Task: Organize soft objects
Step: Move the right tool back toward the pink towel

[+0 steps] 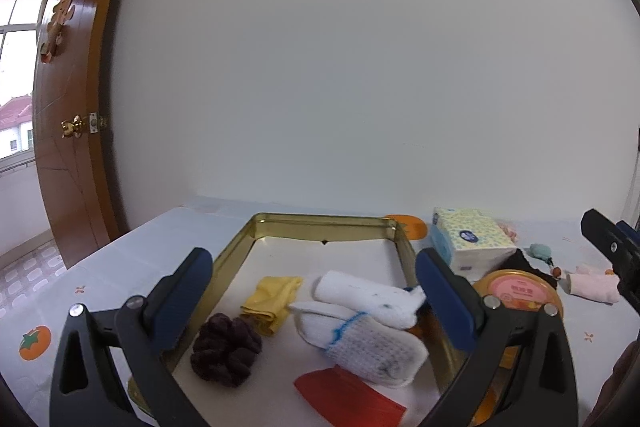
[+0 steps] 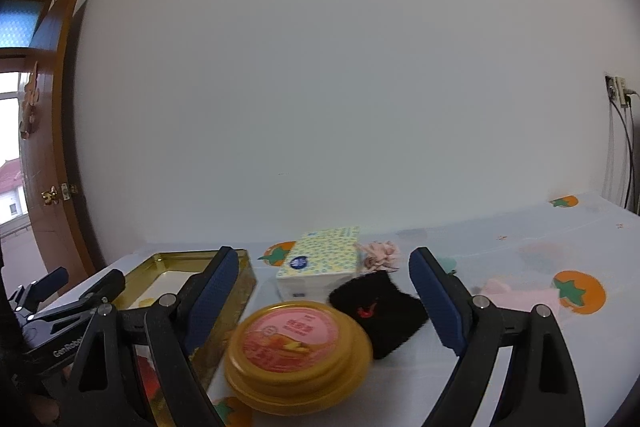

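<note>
A: Black fuzzy item (image 2: 378,311) — on table by yellow tub (image 2: 298,355), outside gold tin (image 1: 326,225). Step?
B: R gripper (image 2: 324,301) spread, empty, lining up; L gripper (image 1: 314,301) agape over tin — next: close on it.

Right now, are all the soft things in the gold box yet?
Not yet. The gold tin holds white socks, a yellow cloth and a purple scrunchie. Both grippers are open, holding nothing. The black fuzzy pouch and pink scrunchie wait outside.
</note>
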Demonstrator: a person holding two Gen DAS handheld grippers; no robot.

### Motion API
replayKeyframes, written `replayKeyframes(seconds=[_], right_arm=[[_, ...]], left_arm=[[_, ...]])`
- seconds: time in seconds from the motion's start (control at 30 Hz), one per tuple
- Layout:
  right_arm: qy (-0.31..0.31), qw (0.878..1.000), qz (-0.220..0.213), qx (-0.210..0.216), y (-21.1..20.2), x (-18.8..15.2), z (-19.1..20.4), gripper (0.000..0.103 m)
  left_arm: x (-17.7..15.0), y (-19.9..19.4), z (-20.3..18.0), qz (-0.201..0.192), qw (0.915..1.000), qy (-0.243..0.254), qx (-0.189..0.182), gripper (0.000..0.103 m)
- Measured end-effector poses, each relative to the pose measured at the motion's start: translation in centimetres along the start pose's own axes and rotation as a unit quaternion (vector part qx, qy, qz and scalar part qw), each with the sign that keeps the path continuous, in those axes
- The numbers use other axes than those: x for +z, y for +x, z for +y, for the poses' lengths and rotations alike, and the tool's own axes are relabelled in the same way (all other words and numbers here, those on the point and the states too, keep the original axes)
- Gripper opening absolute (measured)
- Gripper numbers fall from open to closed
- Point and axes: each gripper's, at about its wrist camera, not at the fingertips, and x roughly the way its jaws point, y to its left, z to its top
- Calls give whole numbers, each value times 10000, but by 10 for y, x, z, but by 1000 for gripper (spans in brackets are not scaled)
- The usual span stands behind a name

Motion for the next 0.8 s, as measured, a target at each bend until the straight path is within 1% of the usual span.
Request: replayKeyframes(seconds=[0.2,0.33,0.57,0.8], right_arm=[[-51,9998,-32,-168,-2,2,-22,89],[-81,9994,-26,-329,-3,4,-42,89],[13,9974,-4,-727,-9,10,-93,89],[206,9929,45,-1168,-16,16,-141,89]], left_arm=[[-1,-5,-13,26,9999,-4,-167,103],[-3,-11,-26,28,9994,28,-346,103],[-6,-18,-52,76,9973,92,-723,103],[-7,-24,-88,114,9940,325,-1034,103]])
